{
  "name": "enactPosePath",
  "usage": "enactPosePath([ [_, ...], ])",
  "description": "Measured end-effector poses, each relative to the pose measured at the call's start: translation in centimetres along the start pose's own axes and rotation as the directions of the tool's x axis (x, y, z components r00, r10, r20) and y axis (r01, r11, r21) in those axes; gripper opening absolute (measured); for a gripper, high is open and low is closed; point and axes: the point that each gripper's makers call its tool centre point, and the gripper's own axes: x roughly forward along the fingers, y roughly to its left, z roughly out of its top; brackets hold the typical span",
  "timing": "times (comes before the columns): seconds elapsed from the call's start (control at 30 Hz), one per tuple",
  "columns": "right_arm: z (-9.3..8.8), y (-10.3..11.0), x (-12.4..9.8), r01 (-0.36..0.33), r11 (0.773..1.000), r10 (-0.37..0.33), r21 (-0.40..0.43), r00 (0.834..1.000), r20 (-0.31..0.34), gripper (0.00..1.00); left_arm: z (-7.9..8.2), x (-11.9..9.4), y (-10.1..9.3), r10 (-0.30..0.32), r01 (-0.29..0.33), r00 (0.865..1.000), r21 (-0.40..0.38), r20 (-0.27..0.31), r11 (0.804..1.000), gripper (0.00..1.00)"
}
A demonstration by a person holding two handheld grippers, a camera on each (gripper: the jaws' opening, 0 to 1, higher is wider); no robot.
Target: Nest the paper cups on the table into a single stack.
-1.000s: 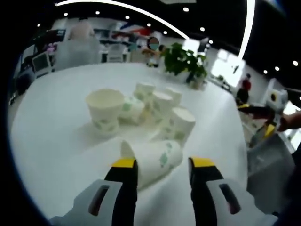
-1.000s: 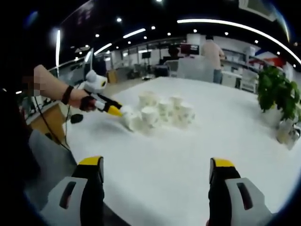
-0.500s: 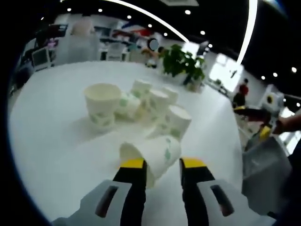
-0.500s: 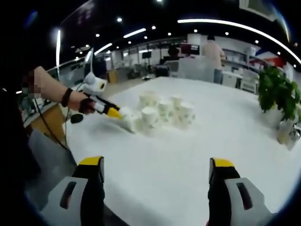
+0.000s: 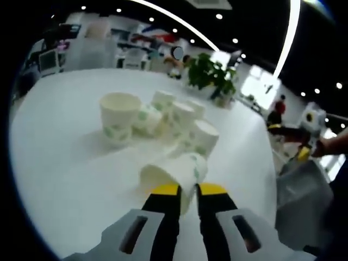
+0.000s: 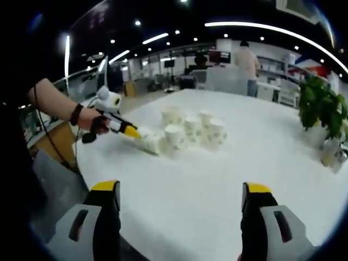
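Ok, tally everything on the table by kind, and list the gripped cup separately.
paper cup gripped by the left gripper: 1
paper cups loose on the table: 6
potted plant: 1
Total: 8

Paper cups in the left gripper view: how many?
6. One lying cup between the left gripper fingers; big upright cup left; four clustered behind. Overlap may hide more.
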Motion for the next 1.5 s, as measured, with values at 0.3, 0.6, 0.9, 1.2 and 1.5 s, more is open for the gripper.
enactPosePath([
  [0.3,-0.2,-0.3,-0.5,0.013,1.000,-0.013,0.007,1.000,-0.004,0.91,-0.2,-0.2,-0.5,-0.017,0.017,1.000,-0.001,0.013,1.000,0.00],
  [0.6,0.6,0.2,-0.1,0.001,1.000,-0.001,-0.007,1.000,0.009,0.91,-0.3,-0.6,-0.8,-0.025,0.025,1.000,0.029,-0.002,0.999,0.00],
  [0.9,1.1,0.5,-0.3,-0.001,1.000,0.001,-0.005,0.999,0.036,0.92,-0.2,-1.6,-1.3,-0.021,0.023,0.999,0.058,-0.038,0.998,0.00],
  [1.2,1.7,1.1,0.1,-0.016,1.000,0.016,-0.003,0.998,0.063,0.92,0.4,-2.3,-2.8,-0.036,0.057,0.992,0.174,-0.123,0.983,0.00],
  [1.5,1.9,1.3,0.1,-0.018,1.000,0.017,0.009,0.996,0.089,0.92,0.0,-2.4,-4.4,-0.057,0.136,0.969,0.327,-0.241,0.935,0.00],
])
